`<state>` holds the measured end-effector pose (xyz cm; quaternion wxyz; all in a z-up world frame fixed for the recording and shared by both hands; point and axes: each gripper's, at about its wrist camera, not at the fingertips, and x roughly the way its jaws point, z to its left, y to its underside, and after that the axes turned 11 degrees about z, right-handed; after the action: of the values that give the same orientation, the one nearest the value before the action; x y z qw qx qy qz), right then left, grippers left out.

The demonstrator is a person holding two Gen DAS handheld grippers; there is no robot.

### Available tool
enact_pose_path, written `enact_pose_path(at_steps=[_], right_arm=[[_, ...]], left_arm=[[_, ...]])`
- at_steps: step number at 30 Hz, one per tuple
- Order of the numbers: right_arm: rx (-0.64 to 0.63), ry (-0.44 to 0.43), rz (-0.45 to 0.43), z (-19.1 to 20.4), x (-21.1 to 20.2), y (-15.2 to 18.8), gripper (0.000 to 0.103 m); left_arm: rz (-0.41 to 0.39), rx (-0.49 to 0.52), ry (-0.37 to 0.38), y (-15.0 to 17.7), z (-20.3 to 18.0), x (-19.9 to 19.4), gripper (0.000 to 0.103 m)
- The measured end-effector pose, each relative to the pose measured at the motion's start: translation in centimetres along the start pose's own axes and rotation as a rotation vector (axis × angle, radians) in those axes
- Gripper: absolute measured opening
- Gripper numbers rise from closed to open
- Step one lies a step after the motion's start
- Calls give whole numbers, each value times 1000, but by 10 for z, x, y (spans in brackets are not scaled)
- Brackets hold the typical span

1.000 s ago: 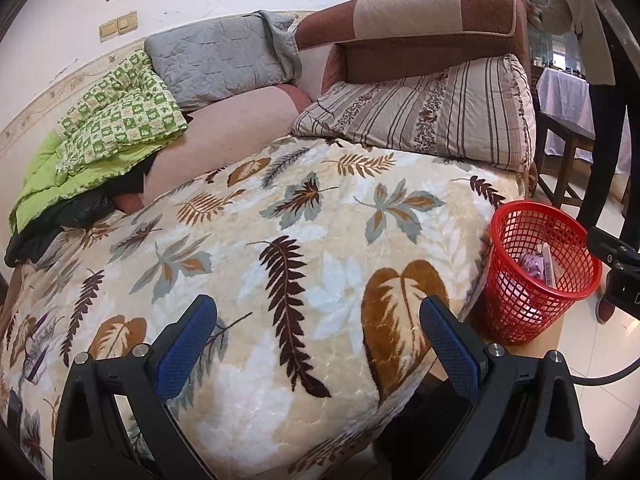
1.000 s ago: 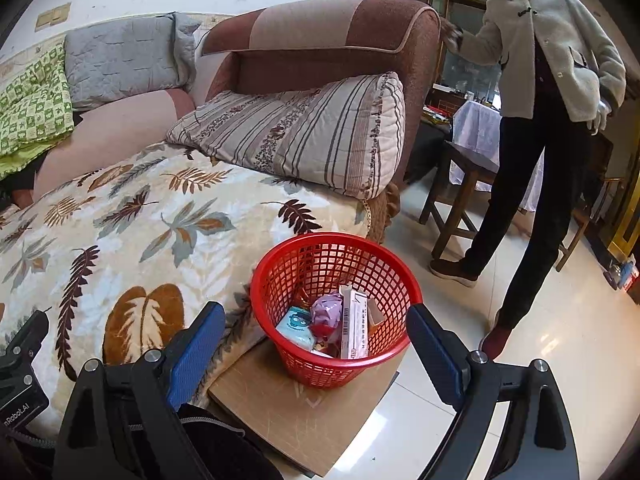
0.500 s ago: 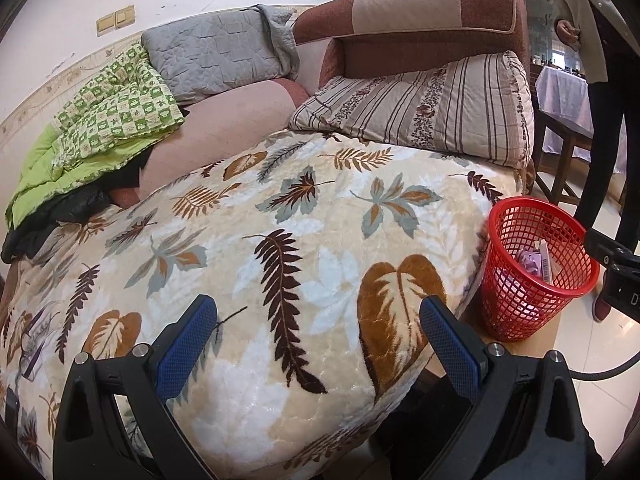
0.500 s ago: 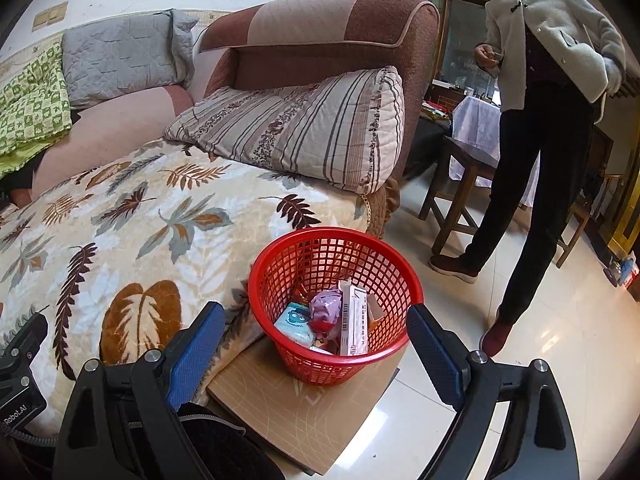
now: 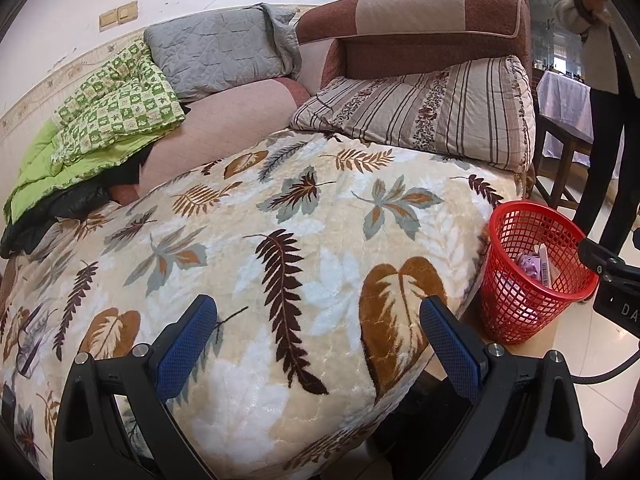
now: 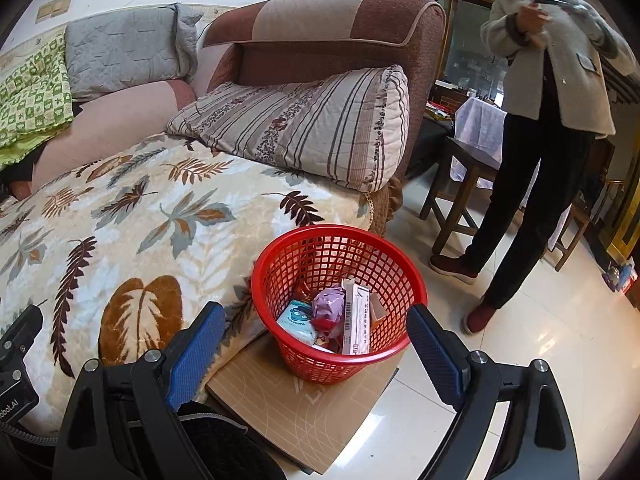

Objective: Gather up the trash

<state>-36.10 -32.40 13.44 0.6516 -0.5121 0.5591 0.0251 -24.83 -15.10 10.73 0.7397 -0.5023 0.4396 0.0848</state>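
Beside the sofa, on a flat sheet of cardboard (image 6: 304, 408) on the tiled floor, stands a red mesh basket (image 6: 340, 360). It touches the hanging edge of the leaf-patterned blanket (image 6: 120, 232) that covers the seat. Trash already lies inside it: a white box (image 6: 355, 320) standing on end, a crumpled purple wrapper (image 6: 329, 304) and a pale blue packet (image 6: 297, 320).

The right gripper (image 6: 316, 332) hangs above the basket's near rim with its blue-padded fingers spread wide, holding nothing. The left gripper (image 5: 318, 338) is likewise spread and empty, held over the blanket, with the basket (image 5: 532, 280) off to its right.

A striped pillow (image 6: 312, 128) leans against the brown sofa arm (image 6: 340, 28). A grey quilt (image 5: 216, 50) and a green checked blanket (image 5: 108, 104) are heaped along the backrest. A person in a light jacket and dark trousers (image 6: 548, 128) stands on the floor past the basket, near a wooden stool (image 6: 460, 184).
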Motion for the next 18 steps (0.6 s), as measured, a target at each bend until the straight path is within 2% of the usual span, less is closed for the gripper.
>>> enact_pose_path(at_steps=[10,15,18], right_arm=[[-27,5,-8,9,5,-8,94],[-96,-8,-12,29,17,-26,94],[-156,-48,-5,52,30,-43,95]], left_arm=[[6,-44,-8,-5,20,5,101],[10,-110,-33,-12,50,12,101],[30,-158,-65,-16,76,22,101]])
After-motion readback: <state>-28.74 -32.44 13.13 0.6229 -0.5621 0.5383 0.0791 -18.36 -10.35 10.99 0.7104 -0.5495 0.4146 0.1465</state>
